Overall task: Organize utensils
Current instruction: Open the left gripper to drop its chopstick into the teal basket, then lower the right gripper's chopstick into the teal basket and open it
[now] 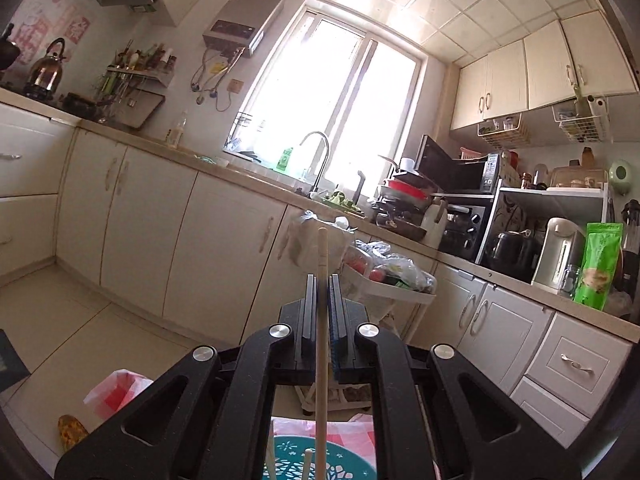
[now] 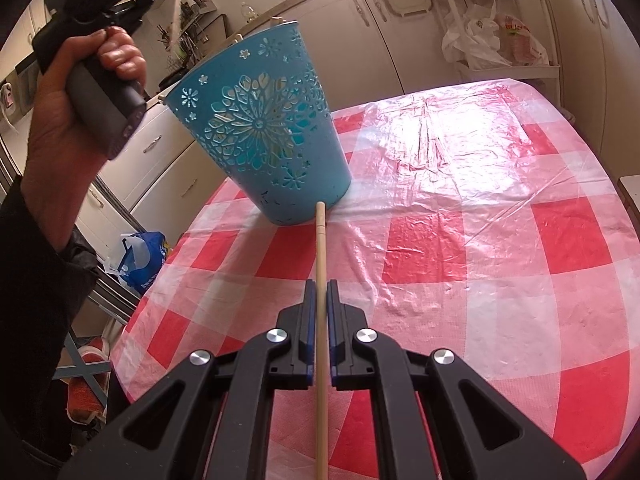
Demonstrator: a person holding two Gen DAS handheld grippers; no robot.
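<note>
Red-and-white checked plastic covers the counter, where the teal cutout holder stands. Left tongs are pinched on a wooden chopstick directly above the holder's mouth, apparently to drop it in. Right tongs grip another chopstick, its tip at the holder's base, apparently waiting its turn.

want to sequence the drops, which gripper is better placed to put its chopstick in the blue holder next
Left, probably. The left gripper holds its chopstick upright right over the blue holder. The right gripper holds its chopstick low, tip at the holder's base, not the rim.
</note>
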